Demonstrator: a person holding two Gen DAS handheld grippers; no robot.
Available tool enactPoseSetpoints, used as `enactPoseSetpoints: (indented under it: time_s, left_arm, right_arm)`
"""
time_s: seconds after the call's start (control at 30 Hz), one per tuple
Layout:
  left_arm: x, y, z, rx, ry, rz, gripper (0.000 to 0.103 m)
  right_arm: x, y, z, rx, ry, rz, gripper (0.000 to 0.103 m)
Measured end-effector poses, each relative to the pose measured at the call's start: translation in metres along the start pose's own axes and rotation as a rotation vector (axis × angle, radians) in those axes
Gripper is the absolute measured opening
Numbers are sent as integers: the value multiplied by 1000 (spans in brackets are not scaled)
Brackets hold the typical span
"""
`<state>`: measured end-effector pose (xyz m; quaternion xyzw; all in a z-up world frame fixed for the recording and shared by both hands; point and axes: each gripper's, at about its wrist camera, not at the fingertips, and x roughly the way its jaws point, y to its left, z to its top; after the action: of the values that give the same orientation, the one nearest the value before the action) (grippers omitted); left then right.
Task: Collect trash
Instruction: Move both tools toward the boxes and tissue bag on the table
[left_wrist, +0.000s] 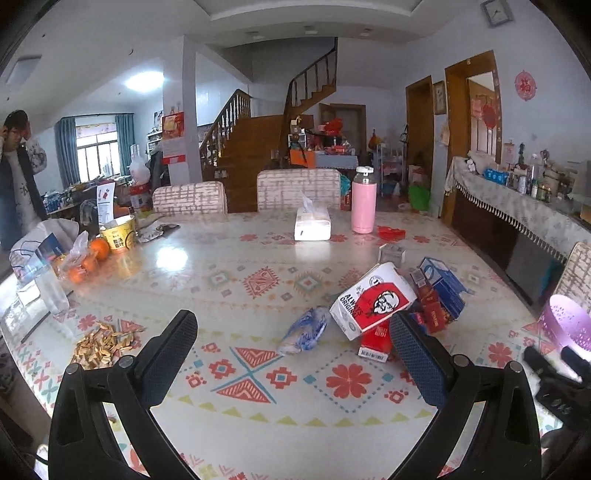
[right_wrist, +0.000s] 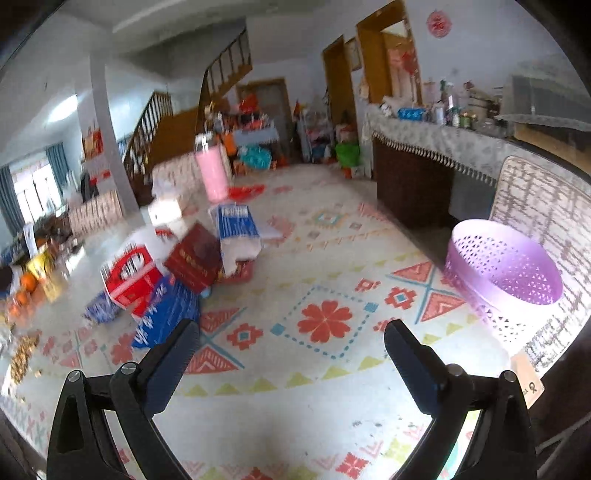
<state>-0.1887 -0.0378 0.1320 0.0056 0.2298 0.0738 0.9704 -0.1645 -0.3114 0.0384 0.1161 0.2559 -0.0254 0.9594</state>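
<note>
Both the left tongs and right tongs gape wide, empty, above the desk; the trash pile sits at one o'clock of the left tongs, the purple basket at two o'clock of the right.

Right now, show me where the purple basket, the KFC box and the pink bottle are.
purple basket (right_wrist: 476, 258), right wrist view, on its perforated outer wall.
KFC box (left_wrist: 373, 301), left wrist view, on the printed red front face.
pink bottle (left_wrist: 364, 206), left wrist view, on the pink body.
</note>
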Motion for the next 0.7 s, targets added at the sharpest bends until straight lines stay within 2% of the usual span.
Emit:
enactPoseSetpoints:
  time_s: [0.07, 0.17, 0.27, 0.37, 0.57, 0.63, 0.7]
  left_arm:
    - [0, -2, -2, 10, 9, 8, 103]
    - [-2, -5, -4, 19, 19, 16, 103]
    - [-4, -7, -5, 31, 18, 27, 103]
    - [-6, -10, -6, 40, 23, 24, 103]
    - [-1, -22, -10, 65, 62, -14, 103]
    - [3, -25, -12, 70, 75, -20, 103]
    - [7, -29, -13, 79, 88, -20, 103]
  right_arm:
    - [-2, -6, -2, 37, 8, 58, 102]
    - [12, -8, -7, 41, 128, 117, 100]
    - [17, -2, -15, -26, 197, 54, 100]
    - [13, -1, -16, -62, 198, -1, 100]
    - [-11, 7, -11, -196, 91, -89, 103]
    - [-22, 6, -8, -213, 19, -127, 103]
    - [-40, 4, -2, -191, -92, -171, 103]
